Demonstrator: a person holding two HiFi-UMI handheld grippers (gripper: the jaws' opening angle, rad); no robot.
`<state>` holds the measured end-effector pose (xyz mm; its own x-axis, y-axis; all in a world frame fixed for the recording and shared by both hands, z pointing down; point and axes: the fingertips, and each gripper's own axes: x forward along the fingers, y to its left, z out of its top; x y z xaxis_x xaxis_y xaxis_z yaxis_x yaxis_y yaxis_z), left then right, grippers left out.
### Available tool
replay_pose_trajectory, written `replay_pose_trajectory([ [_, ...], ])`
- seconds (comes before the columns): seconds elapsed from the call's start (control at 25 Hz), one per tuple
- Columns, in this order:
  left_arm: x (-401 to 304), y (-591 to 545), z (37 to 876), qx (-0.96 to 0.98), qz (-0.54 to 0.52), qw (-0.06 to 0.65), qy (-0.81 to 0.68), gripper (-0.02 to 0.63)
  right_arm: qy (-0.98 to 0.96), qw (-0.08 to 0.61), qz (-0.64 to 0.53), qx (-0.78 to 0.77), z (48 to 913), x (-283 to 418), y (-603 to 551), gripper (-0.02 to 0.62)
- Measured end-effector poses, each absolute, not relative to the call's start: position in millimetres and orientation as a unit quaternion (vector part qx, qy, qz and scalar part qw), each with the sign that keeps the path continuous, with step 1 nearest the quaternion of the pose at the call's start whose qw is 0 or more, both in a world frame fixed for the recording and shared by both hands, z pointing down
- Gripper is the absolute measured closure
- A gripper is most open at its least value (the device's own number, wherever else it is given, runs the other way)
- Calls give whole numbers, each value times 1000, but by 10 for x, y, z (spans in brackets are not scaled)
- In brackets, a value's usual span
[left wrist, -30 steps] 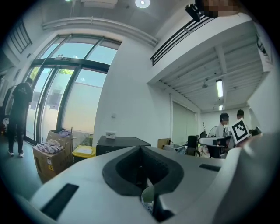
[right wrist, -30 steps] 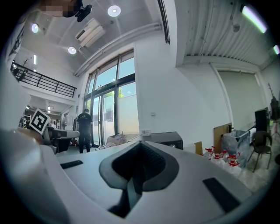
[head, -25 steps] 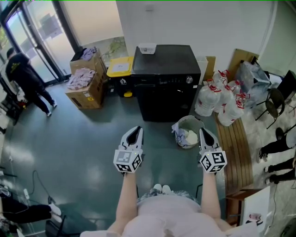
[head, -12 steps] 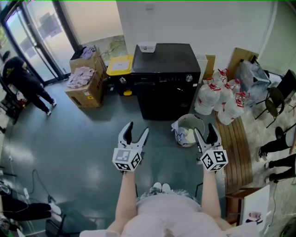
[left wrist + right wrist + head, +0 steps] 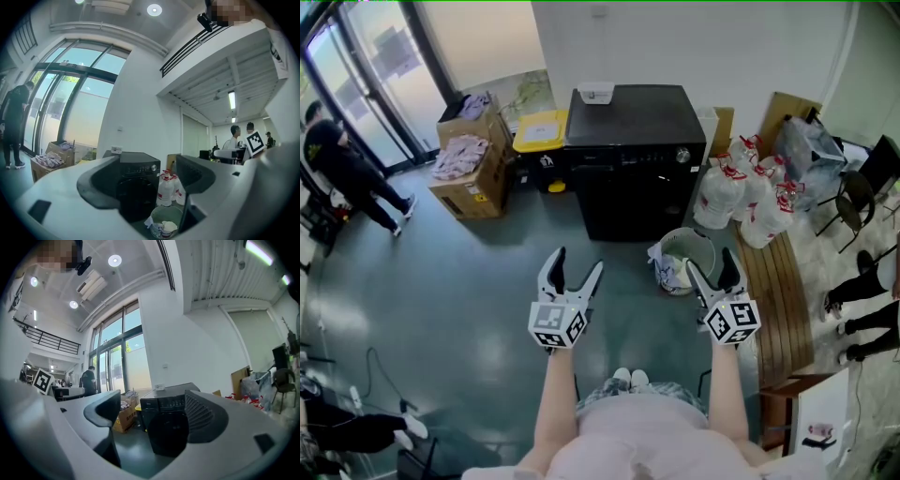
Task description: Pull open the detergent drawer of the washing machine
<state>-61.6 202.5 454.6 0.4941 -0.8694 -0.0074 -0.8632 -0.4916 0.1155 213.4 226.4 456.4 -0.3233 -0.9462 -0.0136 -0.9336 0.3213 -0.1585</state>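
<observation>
black washing machine (image 5: 637, 159) stands against the white wall (image 5: 675, 37), well ahead; its detergent drawer too small to pick out. left gripper (image 5: 577, 264) and right gripper (image 5: 710, 264) level, well short of it, jaws just spread wide, nothing between. bucket (image 5: 680, 255) near right gripper.

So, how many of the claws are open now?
2. The white left claw is over the green floor, and the white right claw is near the grey bucket. Both have just been opening, with nothing between them.

Open floor (image 5: 478, 281) up to washing machine (image 5: 637, 169); 1 bucket (image 5: 684, 246) seemingly near its front.
</observation>
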Motion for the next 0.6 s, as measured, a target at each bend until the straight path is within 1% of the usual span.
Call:
replay_pose_trajectory([
  [0.6, -840, 1794, 4553, 868, -45, 48, -493, 244, 796, 59, -72, -598, 4764, 1980, 2188, 174],
])
